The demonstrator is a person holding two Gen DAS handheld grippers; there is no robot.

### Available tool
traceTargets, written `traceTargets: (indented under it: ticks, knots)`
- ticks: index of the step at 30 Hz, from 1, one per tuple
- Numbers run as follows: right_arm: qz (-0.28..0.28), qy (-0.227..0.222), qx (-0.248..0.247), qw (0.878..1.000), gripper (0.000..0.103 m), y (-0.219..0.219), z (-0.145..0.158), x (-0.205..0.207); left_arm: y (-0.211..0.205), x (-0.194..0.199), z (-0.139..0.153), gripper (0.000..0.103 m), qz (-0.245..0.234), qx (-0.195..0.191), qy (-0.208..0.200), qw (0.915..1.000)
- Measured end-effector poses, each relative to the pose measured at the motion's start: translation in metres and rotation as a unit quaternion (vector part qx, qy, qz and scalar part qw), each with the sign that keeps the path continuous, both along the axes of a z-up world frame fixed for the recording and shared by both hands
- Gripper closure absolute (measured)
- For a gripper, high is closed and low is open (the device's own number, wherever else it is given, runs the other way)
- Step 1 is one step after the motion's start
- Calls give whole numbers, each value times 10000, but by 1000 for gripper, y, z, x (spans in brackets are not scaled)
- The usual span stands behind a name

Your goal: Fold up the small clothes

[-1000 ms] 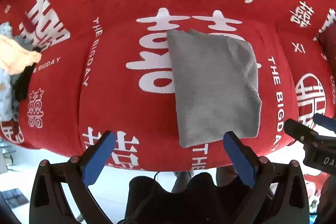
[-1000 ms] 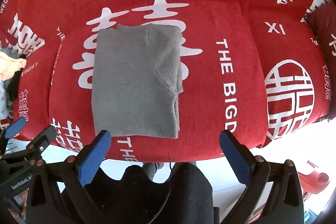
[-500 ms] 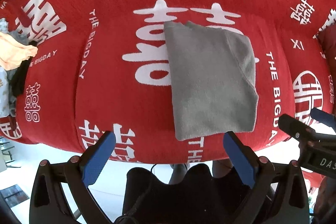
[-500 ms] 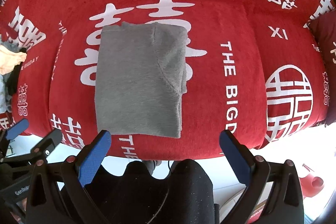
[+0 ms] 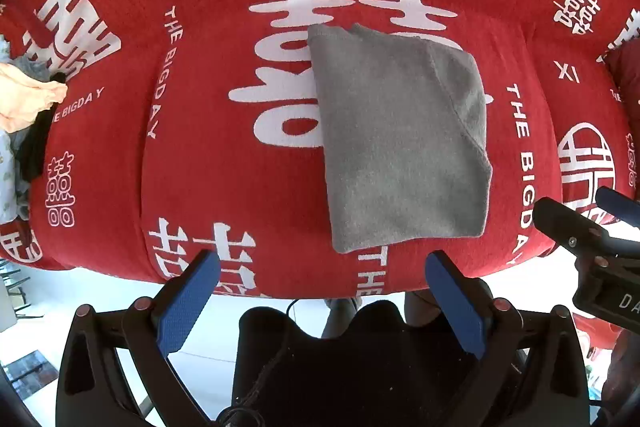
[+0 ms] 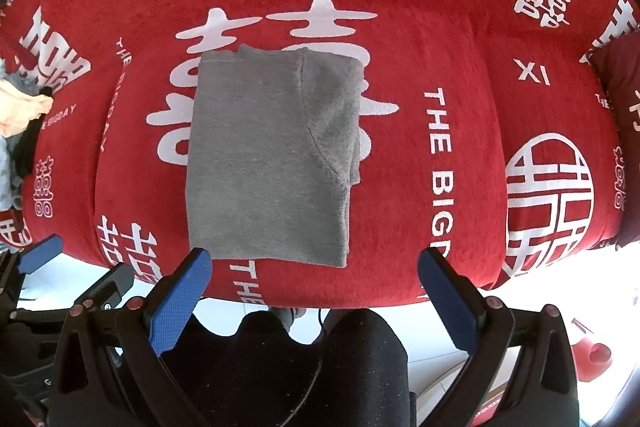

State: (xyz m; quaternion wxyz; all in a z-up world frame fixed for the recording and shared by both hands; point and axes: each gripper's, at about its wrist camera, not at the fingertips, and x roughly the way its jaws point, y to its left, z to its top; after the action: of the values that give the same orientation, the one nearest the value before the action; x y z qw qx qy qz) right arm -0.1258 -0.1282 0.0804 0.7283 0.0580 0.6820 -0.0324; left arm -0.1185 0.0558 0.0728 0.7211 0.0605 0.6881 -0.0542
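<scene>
Nearest the cameras, the left gripper (image 5: 320, 291) and the right gripper (image 6: 316, 287) both hang with their blue-padded jaws spread wide and nothing between them, short of the front edge of the red plush sofa cover with white printed characters (image 6: 460, 7).

Just beyond that edge lies the grey fleece garment, folded into a rough rectangle (image 6: 268, 163), flat on the middle seat cushion, its near hem close to the drop-off. Along the garment's right side a second layer shows as a diagonal seam and a slightly ragged stack of edges.

The likely trouble starts there. If a jaw pinches only the top layer at the near hem, the fold could peel open as it lifts. Fleece on plush probably drags, so a pull toward the person may slide the whole piece off the front edge. Uneven lifting by the two grippers could skew the next crease.

Far to the garment's left, a heap of peach, black and pale clothes (image 5: 24, 107) waits at the sofa's end, well apart.
</scene>
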Motion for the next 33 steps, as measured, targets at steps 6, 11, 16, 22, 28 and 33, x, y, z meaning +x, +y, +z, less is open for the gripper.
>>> traceTargets:
  ticks: [6, 11, 16, 22, 28, 33]
  knots:
    - [6, -6, -57, 10000, 0, -2, 2, -2, -1, -2, 2, 0, 66, -9, -45, 10000]
    - [33, -22, -96, 9999, 0, -4, 5, -4, -1, -2, 4, 0, 51, 8, -100, 9999]
    - [31, -37, -100, 9999, 0, -5, 6, -5, -2, -3, 8, 0, 25, -4, -152, 9999]
    - [47, -59, -120, 9999, 0, -4, 8, -7, 0, -6, 9, 0, 38, -53, -110, 9999]
    - [32, -66, -129, 9999, 0, -1, 10, -8, 3, -9, 8, 0, 66, -63, -120, 9999]
    - [16, -74, -116, 9999, 0, 3, 10, -11, 7, -12, 9, 0, 88, -51, -106, 9999]
